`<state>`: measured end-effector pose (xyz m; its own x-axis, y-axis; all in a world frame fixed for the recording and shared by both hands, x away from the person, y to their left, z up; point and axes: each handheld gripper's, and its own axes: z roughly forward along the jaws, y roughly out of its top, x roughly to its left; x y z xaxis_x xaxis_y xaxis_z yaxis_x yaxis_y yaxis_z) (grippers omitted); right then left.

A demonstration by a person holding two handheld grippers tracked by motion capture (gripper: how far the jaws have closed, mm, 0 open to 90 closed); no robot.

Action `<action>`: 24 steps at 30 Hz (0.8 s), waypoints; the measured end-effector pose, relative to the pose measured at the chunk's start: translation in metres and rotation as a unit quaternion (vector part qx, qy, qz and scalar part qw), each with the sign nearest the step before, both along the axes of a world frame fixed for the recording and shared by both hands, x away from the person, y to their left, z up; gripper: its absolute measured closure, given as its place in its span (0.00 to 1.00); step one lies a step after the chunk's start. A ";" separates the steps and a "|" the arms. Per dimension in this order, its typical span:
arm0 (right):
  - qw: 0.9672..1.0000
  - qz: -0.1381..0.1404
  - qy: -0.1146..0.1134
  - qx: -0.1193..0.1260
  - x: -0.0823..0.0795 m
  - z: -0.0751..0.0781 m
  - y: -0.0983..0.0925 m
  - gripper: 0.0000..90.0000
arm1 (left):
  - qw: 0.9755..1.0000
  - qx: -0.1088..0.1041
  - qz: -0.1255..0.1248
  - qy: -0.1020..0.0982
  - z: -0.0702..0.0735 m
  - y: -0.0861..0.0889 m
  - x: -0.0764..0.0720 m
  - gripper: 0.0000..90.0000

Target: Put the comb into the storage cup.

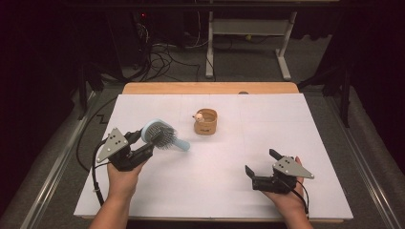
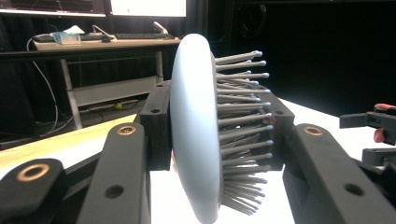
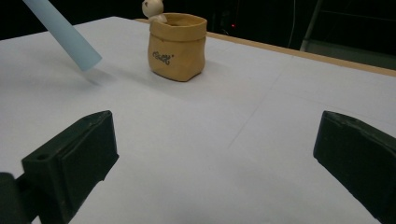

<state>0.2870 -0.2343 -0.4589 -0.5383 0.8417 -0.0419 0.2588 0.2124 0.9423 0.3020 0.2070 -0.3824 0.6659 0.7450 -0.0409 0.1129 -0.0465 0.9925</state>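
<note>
A light blue hairbrush (image 1: 160,134) with grey bristles is held above the white table sheet at the left, its handle (image 1: 180,144) slanting down to the right. My left gripper (image 1: 143,139) is shut on the brush head; in the left gripper view the two black jaws clamp the pale back and the bristles of the brush (image 2: 196,126). A tan pouch-shaped cup (image 1: 205,121) with a small bear figure on its rim stands near the table's middle. My right gripper (image 1: 261,162) hovers low at the right, open and empty, facing the cup (image 3: 177,45) and the brush handle (image 3: 63,31).
The white sheet (image 1: 286,129) covers a wooden table whose bare edge (image 1: 210,88) shows at the back. Behind it are table legs and cables on a grey floor. A metal rail runs along each side of the table.
</note>
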 end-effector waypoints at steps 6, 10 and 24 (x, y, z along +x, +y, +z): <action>1.000 -0.013 -0.003 0.007 -0.003 0.000 -0.011 0.00 | 1.000 0.003 0.007 -0.003 0.001 0.003 0.000 0.63; 1.000 -0.019 -0.005 0.010 -0.005 0.001 -0.016 0.00 | 1.000 0.000 0.008 -0.002 0.000 0.004 0.000 0.63; 0.999 -0.028 -0.007 0.020 -0.008 0.000 -0.030 0.00 | 1.000 -0.009 0.001 0.001 0.001 0.001 0.001 0.63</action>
<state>0.2787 -0.2646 -0.4589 -0.4908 0.8712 -0.0138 0.2562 0.1594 0.9534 0.3031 0.2079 -0.3817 0.6646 0.7451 -0.0558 0.1156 -0.0287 0.9929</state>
